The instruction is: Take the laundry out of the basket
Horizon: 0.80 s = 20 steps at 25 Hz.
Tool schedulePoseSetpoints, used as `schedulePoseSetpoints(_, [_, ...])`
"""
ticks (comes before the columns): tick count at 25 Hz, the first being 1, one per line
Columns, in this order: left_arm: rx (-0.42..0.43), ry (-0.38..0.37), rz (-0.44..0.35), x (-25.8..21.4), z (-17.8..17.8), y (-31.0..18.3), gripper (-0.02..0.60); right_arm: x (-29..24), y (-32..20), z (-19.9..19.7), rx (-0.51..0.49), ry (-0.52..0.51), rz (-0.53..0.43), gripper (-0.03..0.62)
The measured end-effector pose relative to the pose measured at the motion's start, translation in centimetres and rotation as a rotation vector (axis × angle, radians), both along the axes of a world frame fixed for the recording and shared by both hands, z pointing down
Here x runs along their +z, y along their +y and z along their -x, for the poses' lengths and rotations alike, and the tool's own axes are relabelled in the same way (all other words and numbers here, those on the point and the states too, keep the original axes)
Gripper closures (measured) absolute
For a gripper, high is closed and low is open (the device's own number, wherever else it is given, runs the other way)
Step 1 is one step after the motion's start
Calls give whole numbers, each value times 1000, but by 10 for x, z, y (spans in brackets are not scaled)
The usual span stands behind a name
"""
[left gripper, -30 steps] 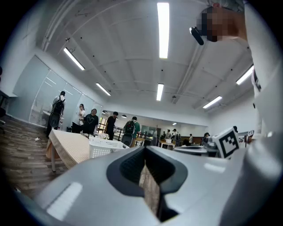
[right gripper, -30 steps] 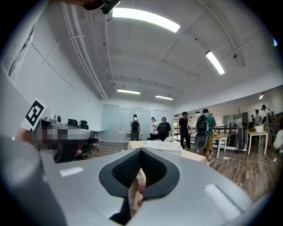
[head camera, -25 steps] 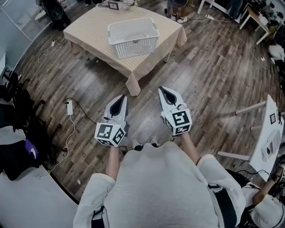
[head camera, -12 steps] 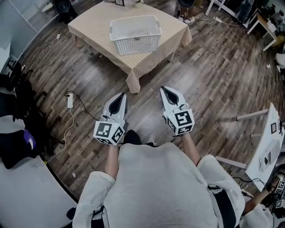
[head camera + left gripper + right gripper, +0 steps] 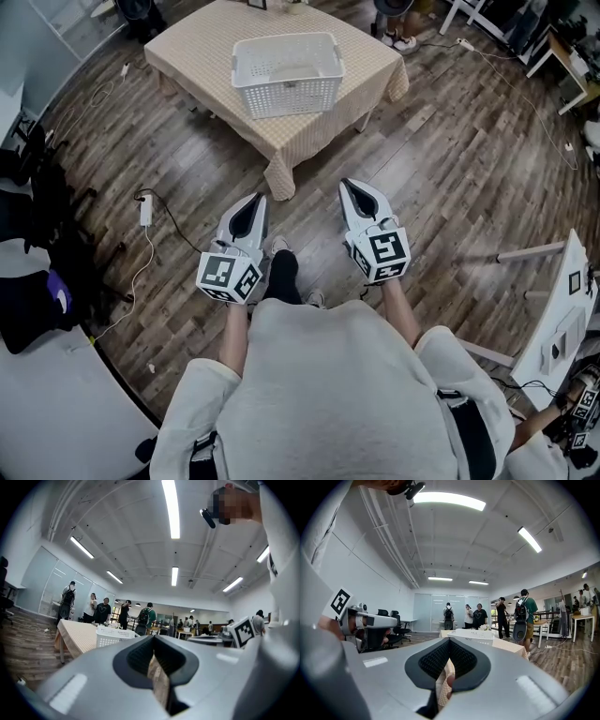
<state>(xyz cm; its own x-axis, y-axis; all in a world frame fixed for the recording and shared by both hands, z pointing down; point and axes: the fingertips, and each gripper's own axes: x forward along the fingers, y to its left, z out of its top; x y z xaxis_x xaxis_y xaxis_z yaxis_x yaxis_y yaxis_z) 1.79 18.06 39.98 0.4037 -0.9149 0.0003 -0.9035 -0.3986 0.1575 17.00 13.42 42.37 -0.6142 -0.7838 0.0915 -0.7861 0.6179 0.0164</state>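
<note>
No text, brand or number can be read anywhere; the only sign-like marks are black-and-white square coded patterns on the cube faces of the left gripper point(image 5: 255, 202) and right gripper point(image 5: 352, 187); no letters or digits in them.

This is an open-plan lab or office workroom. A low desk point(image 5: 202, 56) under a checked cloth, bearing a white basket point(image 5: 286, 89), stands on a wood-plank floor point(image 5: 450, 169). Left of the desk a power cable point(image 5: 145, 212) trails over the floor. Well to its right stands a white work table point(image 5: 567, 291). Beyond the desk are people point(image 5: 522, 616) with backpacks, a glass partition point(image 5: 429, 606) and office chairs point(image 5: 390, 620). Strip lights point(image 5: 171, 508) run overhead.
</note>
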Motion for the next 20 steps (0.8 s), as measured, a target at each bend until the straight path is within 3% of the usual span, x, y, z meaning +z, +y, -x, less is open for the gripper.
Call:
schedulePoseSetpoints(11, [47,21,22,17,15,-82,571,12,-78,20,25,17,31,595])
schedulePoseSetpoints(20, [67,57,41,17,67,-197,571,13,-186,75,38,43,57,595])
